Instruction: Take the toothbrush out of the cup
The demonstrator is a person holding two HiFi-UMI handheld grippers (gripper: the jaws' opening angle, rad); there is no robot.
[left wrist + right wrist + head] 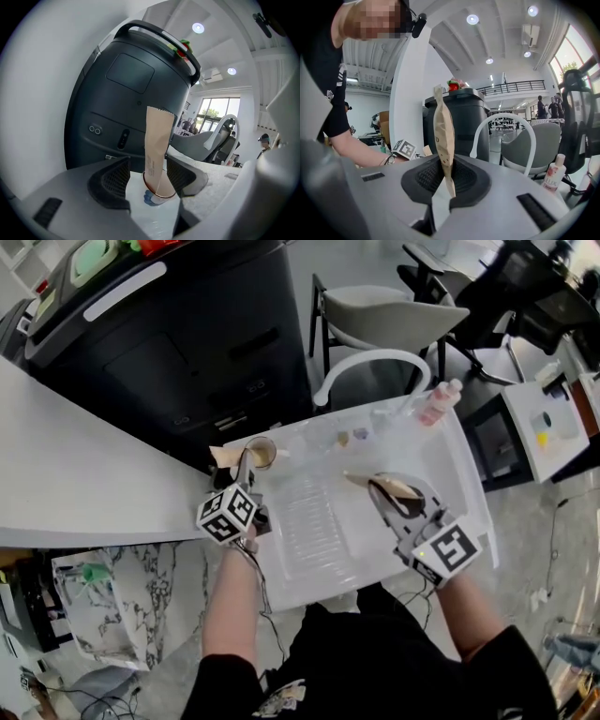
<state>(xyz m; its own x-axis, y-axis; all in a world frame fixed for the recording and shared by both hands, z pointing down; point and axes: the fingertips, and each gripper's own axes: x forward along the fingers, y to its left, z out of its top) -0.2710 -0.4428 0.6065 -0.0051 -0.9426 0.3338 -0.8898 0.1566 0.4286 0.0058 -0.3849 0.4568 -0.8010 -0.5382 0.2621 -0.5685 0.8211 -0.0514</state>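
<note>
A clear cup with a copper rim (pixel 262 454) (pixel 158 188) stands at the near-left corner of the white tray (pixel 309 549). A brown paper-wrapped toothbrush (pixel 156 140) stands up in it. My left gripper (pixel 246 469) (pixel 149 180) is open, its fingers to either side of the cup, with a gap showing on the left side. My right gripper (pixel 389 495) (pixel 446 180) is over the tray's right half, shut on a second brown paper-wrapped toothbrush (pixel 392 486) (pixel 444 136), which sticks up out of the jaws.
A large black bin (pixel 169 343) stands behind the tray, next to a grey chair (pixel 394 315). A pink bottle (pixel 439 401) and a white curved tube (pixel 375 360) are at the tray's far edge. A white counter (pixel 75 474) lies to the left.
</note>
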